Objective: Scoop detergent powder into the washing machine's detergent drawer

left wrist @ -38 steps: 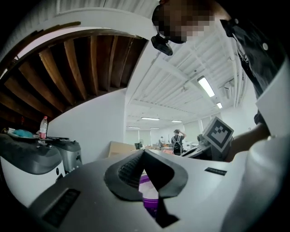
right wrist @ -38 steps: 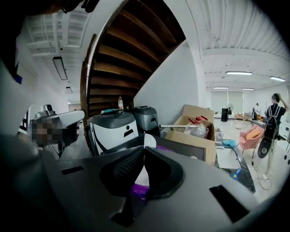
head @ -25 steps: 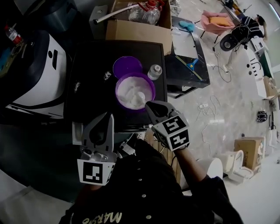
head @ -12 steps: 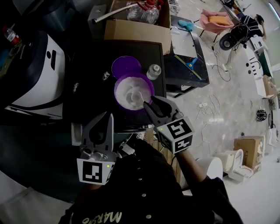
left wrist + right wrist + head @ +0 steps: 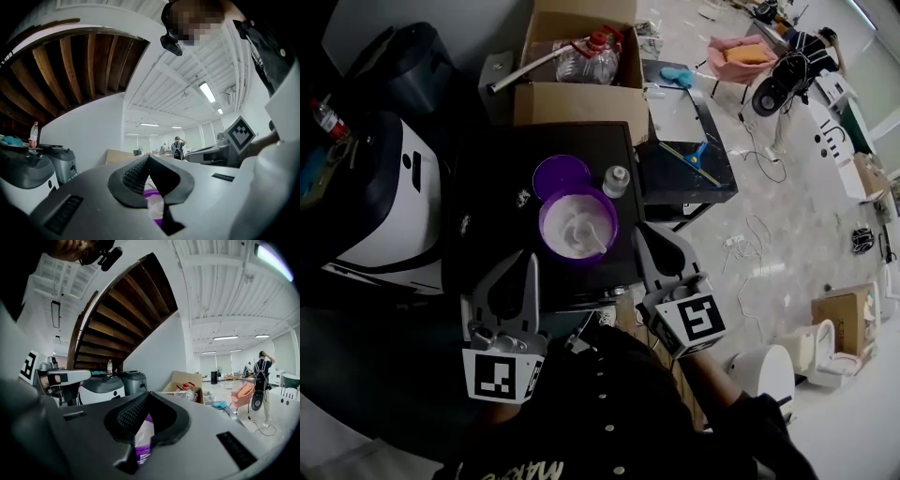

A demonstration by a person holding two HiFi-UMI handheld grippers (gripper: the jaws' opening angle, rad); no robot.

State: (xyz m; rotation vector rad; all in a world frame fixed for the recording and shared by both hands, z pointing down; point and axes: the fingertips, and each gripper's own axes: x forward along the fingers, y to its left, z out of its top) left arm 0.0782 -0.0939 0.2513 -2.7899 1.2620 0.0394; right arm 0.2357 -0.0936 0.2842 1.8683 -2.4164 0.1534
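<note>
left tongs (image 5: 529,262) closed and empty, right tongs (image 5: 643,236) just closed with nothing between them, both near the purple tub (image 5: 543,217) of white powder (image 5: 566,240), scoop (image 5: 592,241) lay in the powder, tub stood on the black table (image 5: 487,187)

your purple tub (image 5: 543,223) stands open on the black washing machine (image 5: 492,164), holding white detergent powder (image 5: 565,242), white scoop (image 5: 590,237) lying inside, purple lid (image 5: 560,175) just beside.

Left tool (image 5: 531,259), right tool (image 5: 641,234): level, jaws seemingly together, right's just closed, empty.
</note>
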